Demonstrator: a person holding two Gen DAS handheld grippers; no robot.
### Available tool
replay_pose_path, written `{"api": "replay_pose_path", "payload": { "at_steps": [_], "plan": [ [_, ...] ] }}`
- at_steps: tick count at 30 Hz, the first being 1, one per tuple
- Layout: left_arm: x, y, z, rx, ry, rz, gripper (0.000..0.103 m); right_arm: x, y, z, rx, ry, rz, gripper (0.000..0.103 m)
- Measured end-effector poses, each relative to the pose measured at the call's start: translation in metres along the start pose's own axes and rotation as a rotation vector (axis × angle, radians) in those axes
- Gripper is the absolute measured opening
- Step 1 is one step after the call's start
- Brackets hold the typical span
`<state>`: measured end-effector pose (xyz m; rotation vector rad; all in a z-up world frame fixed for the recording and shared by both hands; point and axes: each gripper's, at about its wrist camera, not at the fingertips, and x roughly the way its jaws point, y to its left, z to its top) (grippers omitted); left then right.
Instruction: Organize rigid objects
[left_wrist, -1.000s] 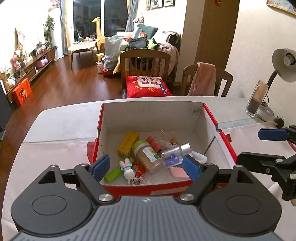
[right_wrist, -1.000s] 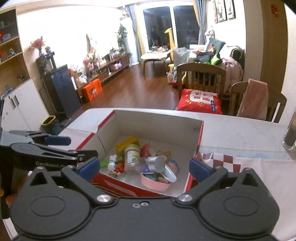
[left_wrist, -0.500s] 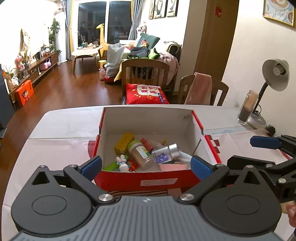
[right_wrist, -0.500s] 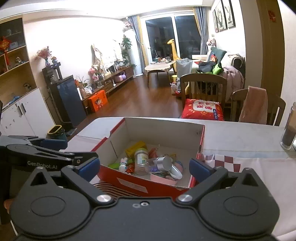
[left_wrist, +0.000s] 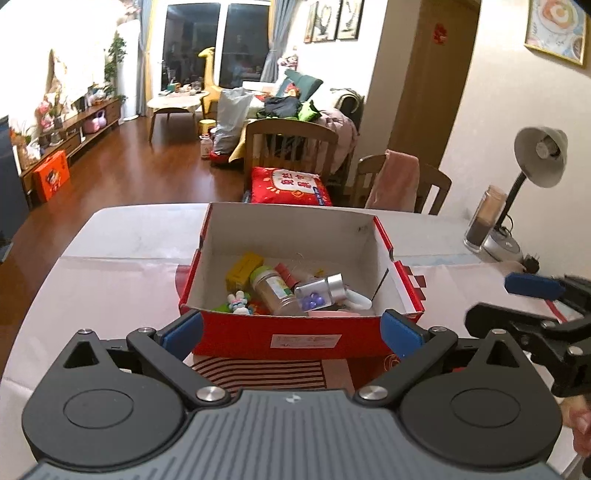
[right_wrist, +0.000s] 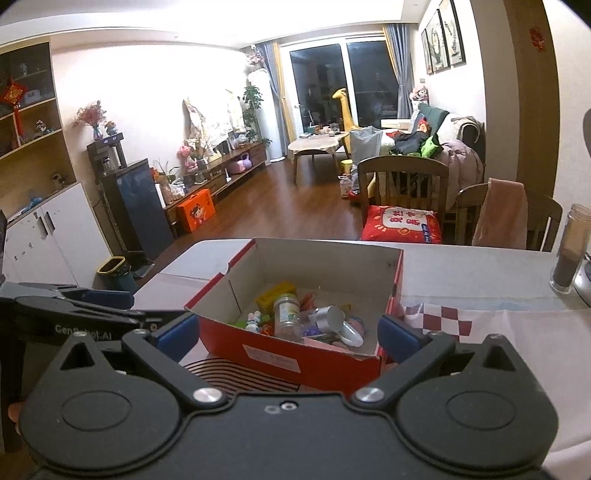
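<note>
A red cardboard box (left_wrist: 295, 338) (right_wrist: 303, 360) stands on the table. It holds a jar with a green lid (left_wrist: 271, 291) (right_wrist: 286, 314), a clear bottle with a silver cap (left_wrist: 321, 293) (right_wrist: 325, 319), a yellow packet (left_wrist: 243, 267), a small bunny toy (left_wrist: 238, 302) and other small items. My left gripper (left_wrist: 291, 332) is open and empty, just in front of the box. My right gripper (right_wrist: 288, 332) is open and empty, also in front of it. Each gripper shows at the edge of the other's view.
A white cloth covers the table (left_wrist: 122, 266). A desk lamp (left_wrist: 535, 162) and a tall glass jar (left_wrist: 484, 218) stand at the far right. Two wooden chairs (left_wrist: 291, 147) stand behind the table. A striped mat (left_wrist: 258, 371) lies in front of the box.
Both grippers have drawn back and up from over the box; the box now lies farther ahead. Both jaws stayed open and empty.
</note>
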<state>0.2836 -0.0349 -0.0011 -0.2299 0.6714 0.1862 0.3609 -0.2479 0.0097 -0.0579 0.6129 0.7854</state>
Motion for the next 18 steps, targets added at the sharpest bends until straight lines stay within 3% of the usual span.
{"api": "replay_pose_path", "payload": {
  "at_steps": [18],
  "plan": [
    [-0.012, -0.001, -0.003, 0.004, -0.056, 0.032, 0.103, 0.002, 0.002, -0.011, -0.004, 0.036, -0.063, 0.103]
  ]
}}
